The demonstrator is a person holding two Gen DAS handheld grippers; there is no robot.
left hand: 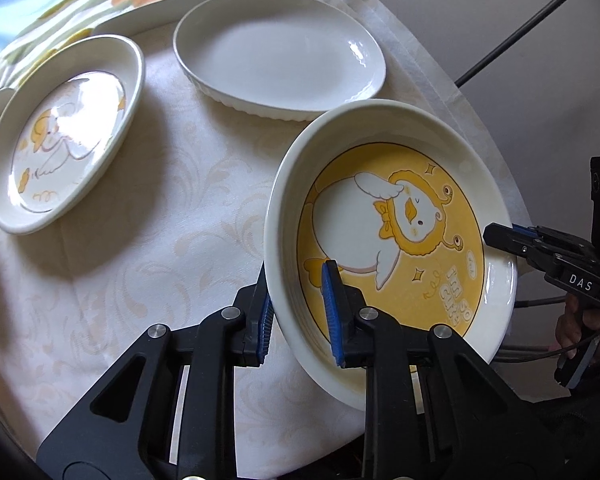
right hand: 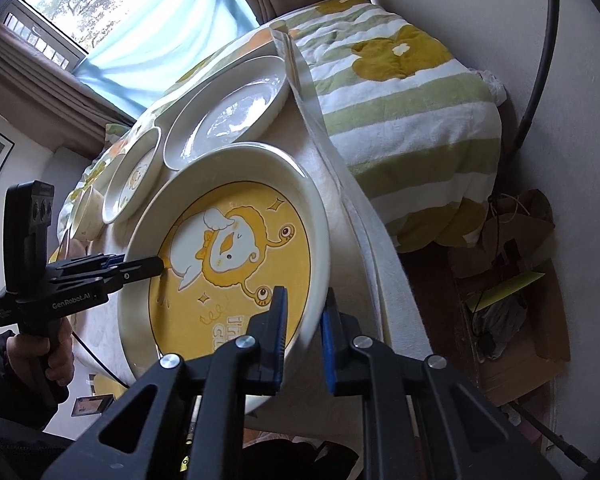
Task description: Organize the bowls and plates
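A: Quick pass. Where's the yellow plate point(left hand: 396, 240)?

B: Near edge of the surface point(left hand: 148, 240), tilted, right side overhanging the cloth edge. The left claw point(left hand: 300, 312) is clamped on its near-left rim, one pad inside, one outside. The right claw point(right hand: 304, 336) is clamped on the opposite rim, same way.

A: So both claws pinching one plate.

B: Yes. Whether it's fully off the cloth I can't tell; looks lifted on the left claw's side.

A: Other dishes?

B: White oval dish point(left hand: 280, 52) just behind it, duck plate point(left hand: 68, 132) off to the left, well apart from the yellow one. More dishes further back, too cramped to tell.

A: Risks?

B: Glazed rim, narrow pads, grip only at the edge. I'd guess that if the two hands drift apart or twist unevenly, the rim slides out of one claw and the plate swings or drops. It's right at the surface edge, so a drop may go to the floor.

A: Anything else?

B: The far rim sits near the oval dish; pushing forward low could knock them together.
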